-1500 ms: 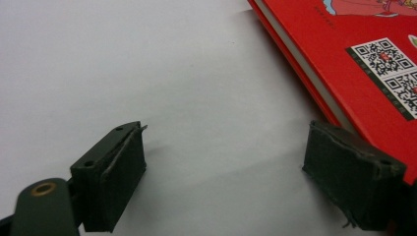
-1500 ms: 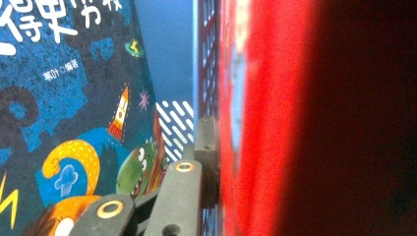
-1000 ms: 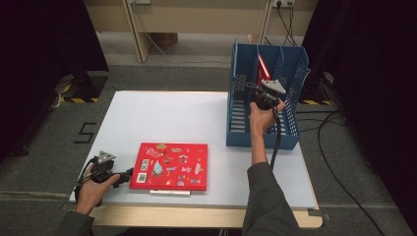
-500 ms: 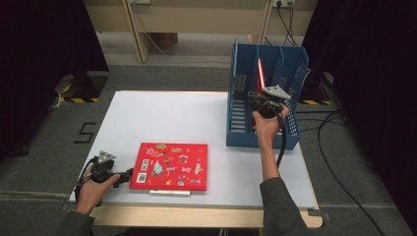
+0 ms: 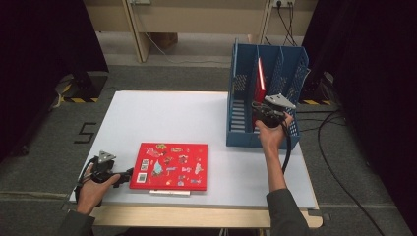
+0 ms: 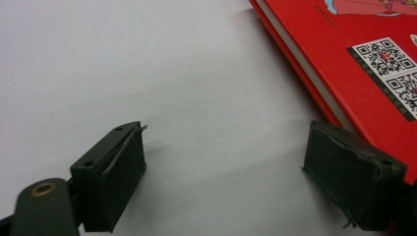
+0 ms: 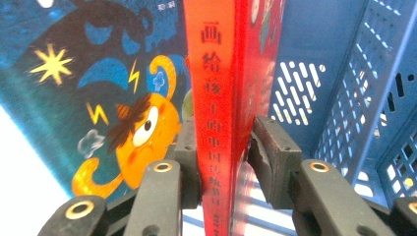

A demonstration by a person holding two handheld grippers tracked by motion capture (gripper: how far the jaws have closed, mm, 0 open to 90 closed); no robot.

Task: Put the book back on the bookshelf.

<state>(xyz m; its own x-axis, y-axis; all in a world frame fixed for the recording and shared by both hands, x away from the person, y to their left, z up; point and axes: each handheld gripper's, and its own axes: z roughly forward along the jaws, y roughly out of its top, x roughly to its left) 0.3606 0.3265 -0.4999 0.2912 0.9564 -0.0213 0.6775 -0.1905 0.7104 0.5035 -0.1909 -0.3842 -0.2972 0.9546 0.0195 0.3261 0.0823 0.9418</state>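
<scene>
A red picture book (image 5: 172, 164) lies flat near the front of the white table (image 5: 172, 118), its QR codes showing in the left gripper view (image 6: 373, 64). My left gripper (image 5: 127, 172) rests open on the table at the book's left edge, its jaws (image 6: 226, 167) wide apart with bare table between them. A second red book (image 5: 259, 78) stands upright in the blue file rack (image 5: 290, 73). My right gripper (image 5: 260, 115) grips this book's spine (image 7: 216, 59); its jaws (image 7: 223, 147) have just been closing, and the pads lie against both faces.
In the right gripper view, a blue book with an orange cartoon figure (image 7: 98, 88) stands next to the red one. The rack's perforated blue walls (image 7: 354, 98) close in on the right. A black cable (image 5: 286, 147) hangs from the right gripper.
The red book in the rack has gone from leaning to standing upright, and the right hand has shifted slightly with it. The left hand and the flat book have not moved.
</scene>
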